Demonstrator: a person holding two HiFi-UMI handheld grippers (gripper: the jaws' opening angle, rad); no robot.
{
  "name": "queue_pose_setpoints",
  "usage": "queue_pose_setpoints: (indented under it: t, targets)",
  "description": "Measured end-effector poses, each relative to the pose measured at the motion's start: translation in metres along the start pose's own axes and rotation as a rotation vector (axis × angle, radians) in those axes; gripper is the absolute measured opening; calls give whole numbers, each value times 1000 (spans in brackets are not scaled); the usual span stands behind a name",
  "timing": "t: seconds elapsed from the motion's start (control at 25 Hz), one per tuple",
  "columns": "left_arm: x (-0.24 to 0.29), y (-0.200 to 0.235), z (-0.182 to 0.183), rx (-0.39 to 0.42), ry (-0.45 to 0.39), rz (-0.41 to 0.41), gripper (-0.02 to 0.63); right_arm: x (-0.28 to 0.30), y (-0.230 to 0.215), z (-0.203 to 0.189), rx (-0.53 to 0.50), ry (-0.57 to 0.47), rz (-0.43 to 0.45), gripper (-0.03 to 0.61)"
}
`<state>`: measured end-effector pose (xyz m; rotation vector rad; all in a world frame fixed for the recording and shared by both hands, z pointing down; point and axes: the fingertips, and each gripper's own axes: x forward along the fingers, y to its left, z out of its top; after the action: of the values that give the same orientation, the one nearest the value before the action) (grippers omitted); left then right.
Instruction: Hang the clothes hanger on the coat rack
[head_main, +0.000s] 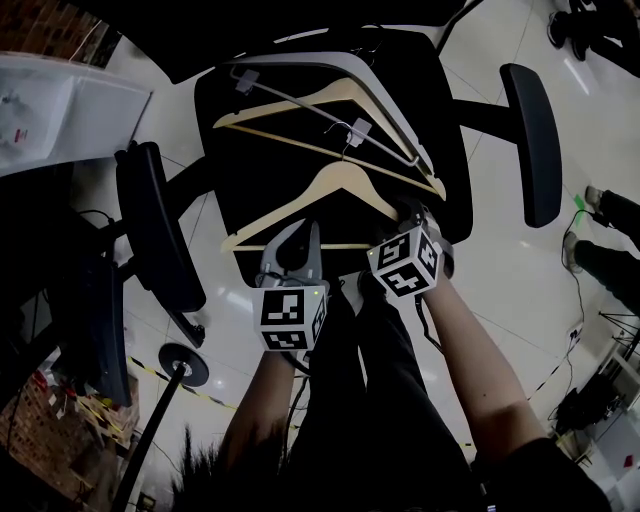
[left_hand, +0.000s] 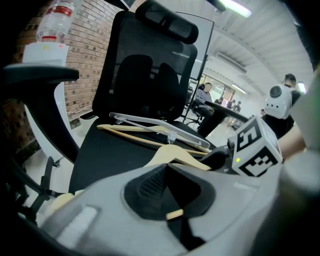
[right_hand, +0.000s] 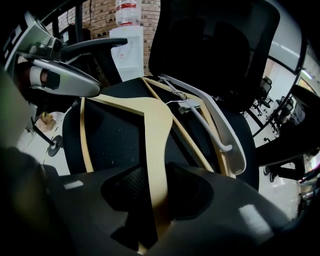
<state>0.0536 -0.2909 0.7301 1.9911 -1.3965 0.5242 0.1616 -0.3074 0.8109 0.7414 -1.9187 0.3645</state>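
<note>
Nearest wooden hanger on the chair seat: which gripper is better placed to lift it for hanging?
Right, probably. The right gripper has the broad shoulder of the nearest wooden hanger between its jaws; the left gripper shows only a sliver of its thin bottom bar.

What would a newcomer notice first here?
One wooden hanger lies on a black chair seat, its arm between the right gripper's jaws and the left gripper at its bottom bar. Behind it lie a second wooden hanger and a pale plastic hanger.
</note>
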Motion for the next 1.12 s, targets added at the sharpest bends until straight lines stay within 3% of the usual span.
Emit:
queue_pose_setpoints:
  t: [0.36,0.72,1.12]
  targets:
    - [-7,4,3,-1,-10,-2,5,1,7,2,-34,34,15,97]
    - [-21,4,10,-1,-30,4,5,-28,1,14,-62,-50,-35,92]
    - [-70,-22,56,-14,-158,73,5,-97,-32,23,-84,-138,-90,92]
